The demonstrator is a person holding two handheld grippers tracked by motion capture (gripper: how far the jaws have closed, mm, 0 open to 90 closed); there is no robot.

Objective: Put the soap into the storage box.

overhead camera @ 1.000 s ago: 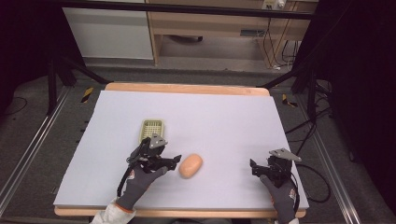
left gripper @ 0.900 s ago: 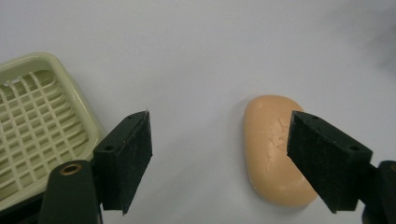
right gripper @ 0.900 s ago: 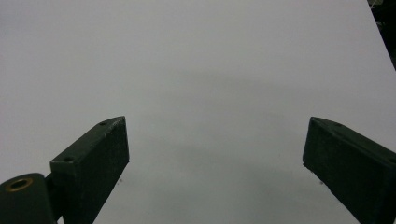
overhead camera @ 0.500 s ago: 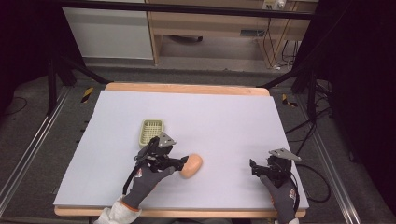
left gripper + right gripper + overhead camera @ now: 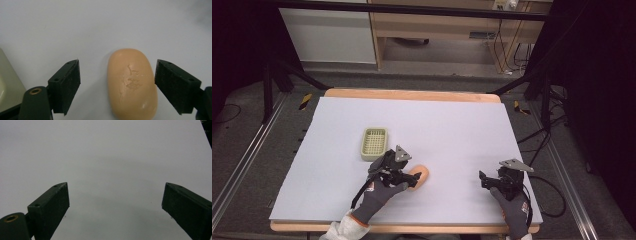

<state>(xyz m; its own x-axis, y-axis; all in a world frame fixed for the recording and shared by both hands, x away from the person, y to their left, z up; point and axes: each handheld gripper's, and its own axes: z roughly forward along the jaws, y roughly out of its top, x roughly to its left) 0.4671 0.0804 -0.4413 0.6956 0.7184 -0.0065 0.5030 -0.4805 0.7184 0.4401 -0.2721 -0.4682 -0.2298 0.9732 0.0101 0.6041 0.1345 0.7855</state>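
Left gripper jaws apart, straddling the soap bar at frame centre-bottom, should centre before closing; right gripper jaws apart, idle lower right.

A rectangular wooden table carries a pale lavender-white sheet that covers nearly its whole top, leaving a strip of bare wood along the far edge and the near edge. On the sheet lies a small pale green rectangular plastic tray with a gridded floor, left of the middle. Nearer the front edge, just right of the tray, lies a peach-coloured oval bar of soap, flat on the sheet and apart from the tray.
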